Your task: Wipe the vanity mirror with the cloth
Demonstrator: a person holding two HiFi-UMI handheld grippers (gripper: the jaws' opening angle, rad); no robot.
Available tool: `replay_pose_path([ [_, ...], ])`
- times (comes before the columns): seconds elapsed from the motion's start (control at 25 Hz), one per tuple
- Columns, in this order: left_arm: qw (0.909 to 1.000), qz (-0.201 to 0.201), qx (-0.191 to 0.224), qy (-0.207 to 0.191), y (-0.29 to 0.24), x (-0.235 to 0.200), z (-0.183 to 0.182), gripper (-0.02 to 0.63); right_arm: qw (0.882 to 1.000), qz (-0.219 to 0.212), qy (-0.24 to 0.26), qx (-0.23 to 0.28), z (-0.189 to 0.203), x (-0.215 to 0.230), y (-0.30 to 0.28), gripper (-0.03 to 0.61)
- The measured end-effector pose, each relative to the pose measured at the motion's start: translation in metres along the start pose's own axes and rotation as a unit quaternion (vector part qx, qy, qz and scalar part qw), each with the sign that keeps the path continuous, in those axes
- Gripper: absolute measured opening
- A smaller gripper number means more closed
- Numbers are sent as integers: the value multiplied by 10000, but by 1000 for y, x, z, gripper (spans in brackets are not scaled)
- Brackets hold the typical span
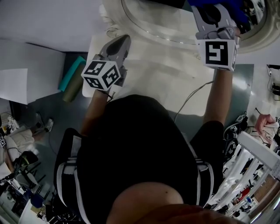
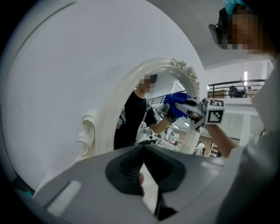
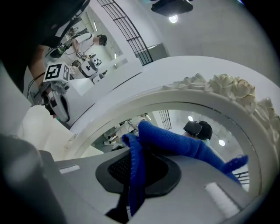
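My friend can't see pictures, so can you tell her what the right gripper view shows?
The right gripper, fingers shut on a blue cloth, holds it up to a vanity mirror with a white carved frame. The left gripper shows at upper left.

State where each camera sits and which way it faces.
Head view: on the person's head, facing down at the table; torso, both arms, left tongs and right tongs show.
Left gripper view: on the left tongs, shut and empty, facing the vanity mirror.
Right gripper view: on the right tongs, shut on the cloth, facing the mirror glass.
Shared: each gripper view shows the mirror frame and the other tongs.
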State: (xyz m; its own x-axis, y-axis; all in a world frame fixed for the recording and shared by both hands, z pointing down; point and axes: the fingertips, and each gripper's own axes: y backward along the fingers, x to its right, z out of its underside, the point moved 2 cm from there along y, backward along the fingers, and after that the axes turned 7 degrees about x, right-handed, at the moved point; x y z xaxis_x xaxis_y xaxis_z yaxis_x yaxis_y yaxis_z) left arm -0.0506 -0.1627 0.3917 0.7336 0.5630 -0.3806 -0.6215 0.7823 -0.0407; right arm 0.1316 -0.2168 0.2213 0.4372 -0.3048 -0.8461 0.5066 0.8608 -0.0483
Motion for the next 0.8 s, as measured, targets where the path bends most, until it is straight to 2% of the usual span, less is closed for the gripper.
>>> replay_pose_path([
  [0.48, 9999, -96, 34, -1, 6, -12, 0, 11, 9986, -440, -274, -101, 56, -96, -14, 40],
  [0.6, 9999, -100, 29, 14, 6, -12, 1, 11, 9954, -751, -501, -310, 82, -139, -17, 40],
  [0.8, 9999, -109, 6, 24, 9, -12, 4, 11, 9833, -1298, -1040, -740, 134, -225, -20, 40],
])
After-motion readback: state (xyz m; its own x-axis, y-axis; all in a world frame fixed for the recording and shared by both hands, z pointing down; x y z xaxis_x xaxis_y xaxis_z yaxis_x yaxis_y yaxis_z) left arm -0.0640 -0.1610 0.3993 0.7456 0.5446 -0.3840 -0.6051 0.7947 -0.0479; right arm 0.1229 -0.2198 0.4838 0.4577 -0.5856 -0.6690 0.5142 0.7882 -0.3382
